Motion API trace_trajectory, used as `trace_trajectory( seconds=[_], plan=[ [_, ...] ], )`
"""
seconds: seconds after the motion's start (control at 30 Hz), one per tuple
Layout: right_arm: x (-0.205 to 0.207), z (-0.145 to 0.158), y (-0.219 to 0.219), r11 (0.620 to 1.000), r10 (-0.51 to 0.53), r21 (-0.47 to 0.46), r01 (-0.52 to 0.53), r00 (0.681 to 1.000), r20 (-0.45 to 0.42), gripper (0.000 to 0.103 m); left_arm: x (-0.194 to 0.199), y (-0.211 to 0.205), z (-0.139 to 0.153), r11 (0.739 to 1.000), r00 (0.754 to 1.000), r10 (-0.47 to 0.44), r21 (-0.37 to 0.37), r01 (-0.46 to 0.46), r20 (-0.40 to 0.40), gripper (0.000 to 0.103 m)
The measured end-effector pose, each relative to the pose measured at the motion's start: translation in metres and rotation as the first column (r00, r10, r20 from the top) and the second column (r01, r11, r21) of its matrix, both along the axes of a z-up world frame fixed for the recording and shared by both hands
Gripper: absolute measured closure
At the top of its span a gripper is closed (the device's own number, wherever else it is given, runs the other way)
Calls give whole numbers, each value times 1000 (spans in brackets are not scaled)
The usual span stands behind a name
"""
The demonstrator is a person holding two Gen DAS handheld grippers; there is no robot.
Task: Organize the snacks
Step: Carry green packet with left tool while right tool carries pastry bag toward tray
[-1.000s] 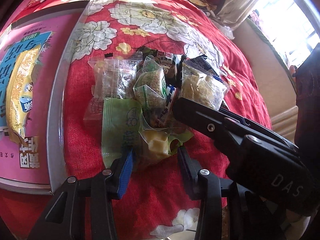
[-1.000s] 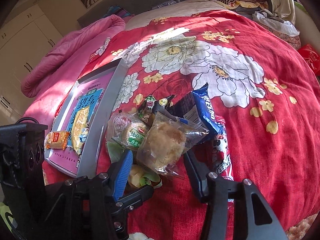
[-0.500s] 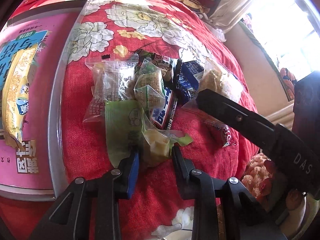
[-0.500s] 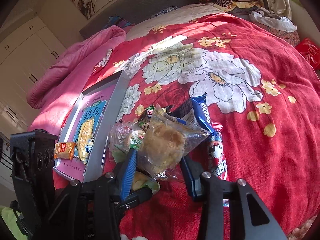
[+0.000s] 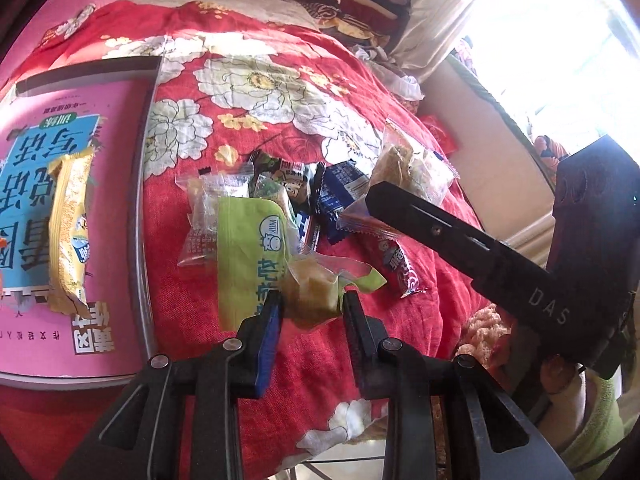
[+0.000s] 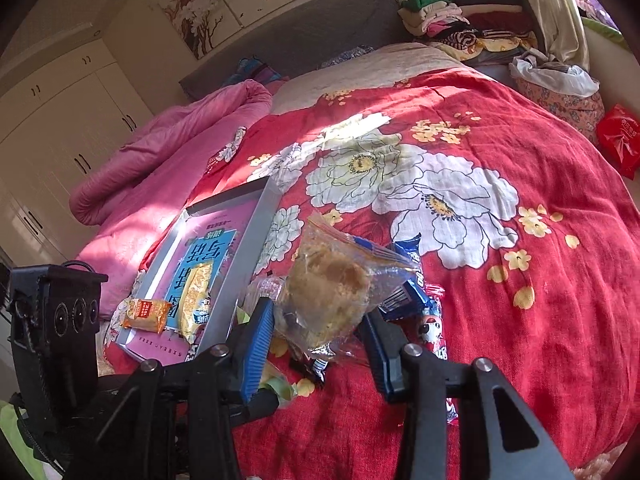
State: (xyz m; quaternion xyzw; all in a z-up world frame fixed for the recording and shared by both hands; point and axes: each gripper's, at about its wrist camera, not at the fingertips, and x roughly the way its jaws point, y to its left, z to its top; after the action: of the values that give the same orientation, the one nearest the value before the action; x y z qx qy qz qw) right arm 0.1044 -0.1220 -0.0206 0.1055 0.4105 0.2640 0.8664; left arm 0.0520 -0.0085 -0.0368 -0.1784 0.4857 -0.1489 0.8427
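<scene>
While pinched, green snack pack [image 5: 256,256] shows yellow cake.

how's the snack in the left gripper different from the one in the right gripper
The green-wrapped snack has an opaque green printed wrapper; the clear-wrapped pastry has a see-through one. The green-wrapped snack shows a pale yellow piece at its clear end; the pastry is a round brown cake. Shared: each is clamped, in the left gripper and right gripper.
</scene>
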Motion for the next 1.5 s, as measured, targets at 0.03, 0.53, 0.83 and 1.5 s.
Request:
trace_trajectory(
  seconds=[0.03, 0.53, 0.83, 1.5],
  plan=[
    [-1, 1, 0, 1000, 0, -1, 0, 1000, 8, 59, -1, 2, 3, 1000, 1000, 4, 0, -4, 9, 72],
    [-8, 16, -2, 1000, -13, 3, 13, 996, 86, 59, -12, 43, 28, 994, 992, 95, 39, -99, 83, 71],
    [-20, 28, 15, 998, 60, -36, -54, 985, 164, 59, -18, 68, 34, 986, 983, 153, 46, -158, 106, 71],
    [-39, 35, 43, 984, 153, -122, -128, 963, 223, 59, -32, 118, 46, 960, 955, 265, 49, -274, 133, 71]
  ],
)
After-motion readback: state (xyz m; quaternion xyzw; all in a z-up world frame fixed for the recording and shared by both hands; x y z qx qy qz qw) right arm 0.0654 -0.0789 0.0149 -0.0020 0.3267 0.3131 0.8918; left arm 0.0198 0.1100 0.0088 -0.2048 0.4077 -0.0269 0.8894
